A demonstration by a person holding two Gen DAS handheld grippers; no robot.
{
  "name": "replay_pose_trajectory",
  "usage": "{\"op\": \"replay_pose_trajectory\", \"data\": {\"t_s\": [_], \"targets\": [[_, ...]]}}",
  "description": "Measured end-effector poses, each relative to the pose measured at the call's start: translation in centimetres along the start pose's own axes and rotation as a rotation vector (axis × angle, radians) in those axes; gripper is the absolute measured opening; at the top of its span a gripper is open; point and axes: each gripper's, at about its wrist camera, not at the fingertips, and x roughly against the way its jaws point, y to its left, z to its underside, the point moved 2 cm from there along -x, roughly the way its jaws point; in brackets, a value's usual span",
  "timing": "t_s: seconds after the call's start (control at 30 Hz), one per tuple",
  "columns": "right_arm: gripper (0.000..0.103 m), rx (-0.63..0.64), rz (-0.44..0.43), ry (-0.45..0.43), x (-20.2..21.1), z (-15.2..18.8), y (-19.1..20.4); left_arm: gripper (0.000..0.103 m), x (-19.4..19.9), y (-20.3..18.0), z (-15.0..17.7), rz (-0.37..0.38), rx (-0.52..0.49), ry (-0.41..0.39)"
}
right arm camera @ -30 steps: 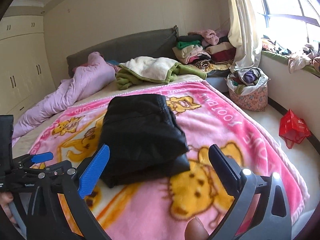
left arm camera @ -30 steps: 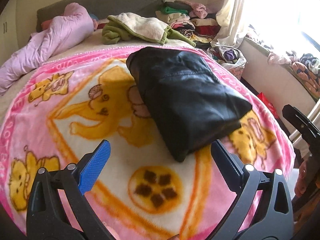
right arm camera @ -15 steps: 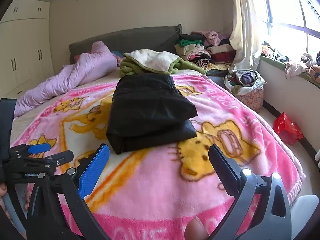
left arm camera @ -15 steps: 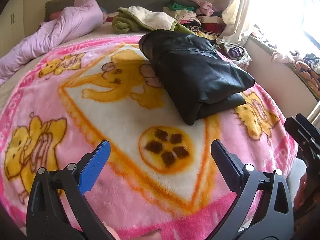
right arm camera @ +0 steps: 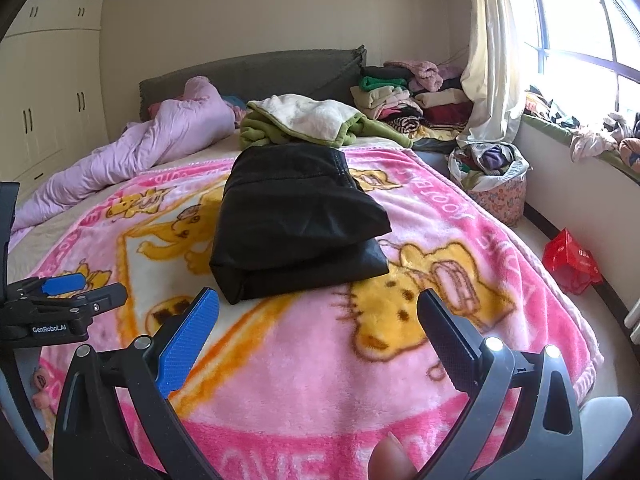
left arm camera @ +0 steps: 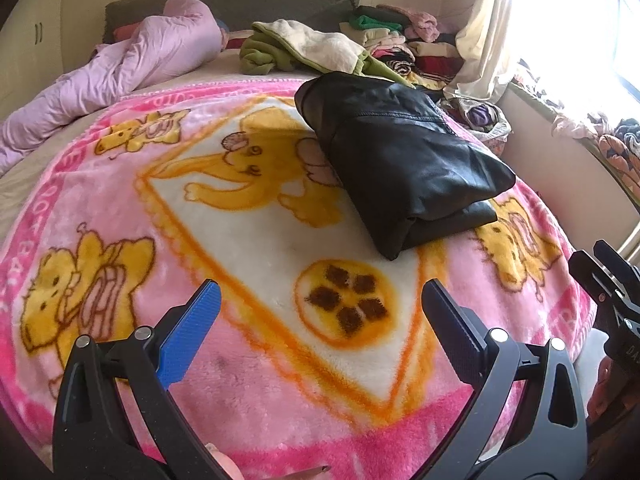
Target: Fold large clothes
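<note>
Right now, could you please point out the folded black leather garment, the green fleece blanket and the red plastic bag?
Folded black leather garment (right arm camera: 296,216): right wrist view, top panel.
Green fleece blanket (right arm camera: 256,130): right wrist view, green left end.
Red plastic bag (right arm camera: 570,260): right wrist view, its middle.

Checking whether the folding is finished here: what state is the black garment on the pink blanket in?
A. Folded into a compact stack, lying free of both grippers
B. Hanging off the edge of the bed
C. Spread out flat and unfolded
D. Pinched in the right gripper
A. The black garment lies folded in layers on the pink blanket, while the left gripper and right gripper are both open and hold nothing.
</note>
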Motion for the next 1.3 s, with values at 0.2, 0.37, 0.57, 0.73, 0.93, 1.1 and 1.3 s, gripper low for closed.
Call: {"op": "replay_pose_trajectory", "data": {"t_s": [0.2, 0.37, 0.57, 0.73, 0.93, 1.1, 1.3], "targets": [[0.099, 0.004, 0.002, 0.001, 0.3, 0.1, -0.2, 0.094, 0.2, 0.0, -0.2, -0.006, -0.009, -0.006], [0.099, 0.013, -0.001, 0.001, 0.5, 0.0, -0.2, 0.094, 0.5, 0.0, -0.3, -0.017, -0.012, -0.011], [0.099, 0.016, -0.007, 0.002, 0.4, 0.0, 0.1, 0.094, 0.6, 0.0, -0.3, -0.02, -0.014, -0.012], [0.099, 0.008, -0.006, 0.005, 0.4, 0.0, 0.1, 0.094, 0.7, 0.0, -0.3, -0.044, -0.019, -0.012], [0.099, 0.006, -0.006, 0.004, 0.3, 0.1, 0.1, 0.094, 0.9, 0.1, -0.4, -0.05, -0.02, -0.018], [0.099, 0.008, -0.008, 0.006, 0.3, 0.2, 0.1, 0.094, 1.0, 0.1, -0.4, -0.051, -0.02, -0.023], [0.099, 0.009, -0.007, 0.007, 0.3, 0.2, 0.2, 0.094, 1.0, 0.1, -0.4, -0.05, -0.021, -0.025]]}}
